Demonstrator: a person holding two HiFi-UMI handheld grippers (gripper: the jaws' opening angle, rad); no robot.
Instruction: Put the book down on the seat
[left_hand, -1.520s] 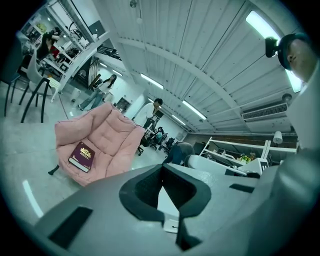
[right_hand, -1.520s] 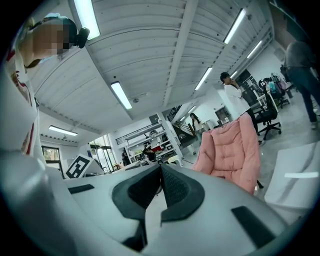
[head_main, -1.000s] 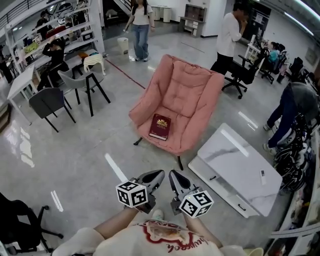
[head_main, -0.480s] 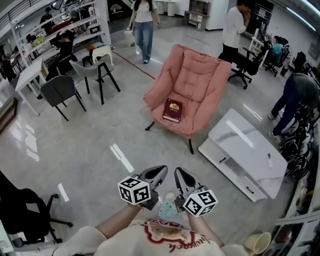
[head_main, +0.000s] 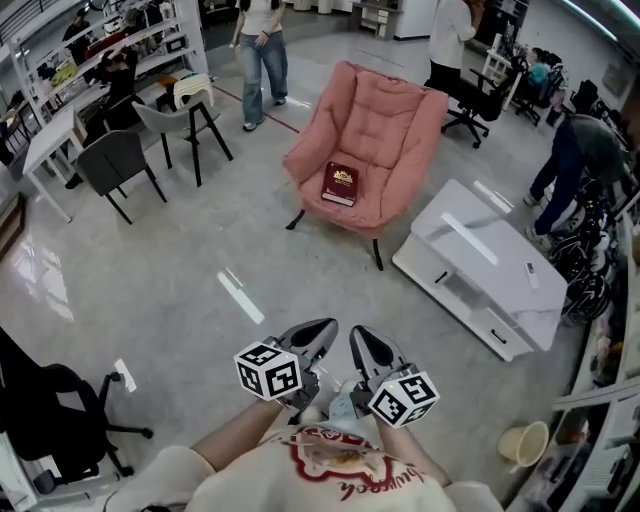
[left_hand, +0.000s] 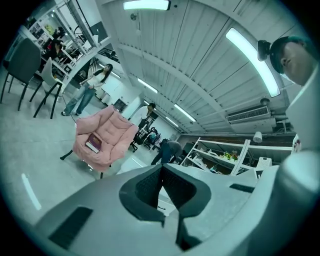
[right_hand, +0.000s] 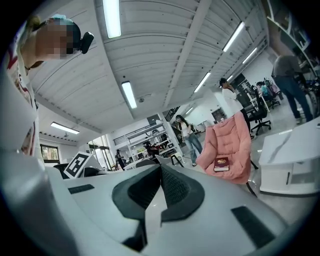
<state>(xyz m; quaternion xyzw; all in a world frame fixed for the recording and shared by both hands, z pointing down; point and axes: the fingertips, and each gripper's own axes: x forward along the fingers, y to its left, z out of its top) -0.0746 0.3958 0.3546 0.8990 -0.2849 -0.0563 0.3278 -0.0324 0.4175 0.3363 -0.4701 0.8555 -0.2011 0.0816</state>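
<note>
A dark red book (head_main: 341, 185) lies flat on the seat of the pink armchair (head_main: 392, 125), far ahead of me. It also shows small in the left gripper view as the book (left_hand: 93, 144) on the armchair (left_hand: 110, 130), and in the right gripper view as the book (right_hand: 221, 164) on the armchair (right_hand: 232, 142). My left gripper (head_main: 318, 335) and right gripper (head_main: 358, 338) are held close to my chest, side by side, both shut and empty. Their jaws meet at the tips in each gripper view, left gripper (left_hand: 161, 169), right gripper (right_hand: 160, 169).
A low white table (head_main: 480, 265) stands right of the armchair. Grey chairs (head_main: 120, 165) and desks are at the left, a black office chair (head_main: 50, 410) at the near left. People stand behind the armchair and at the right. A yellow bucket (head_main: 528, 445) sits at the near right.
I have backed away from the armchair: it and the book look smaller and farther up the head view. Both grippers stay shut near my body.
</note>
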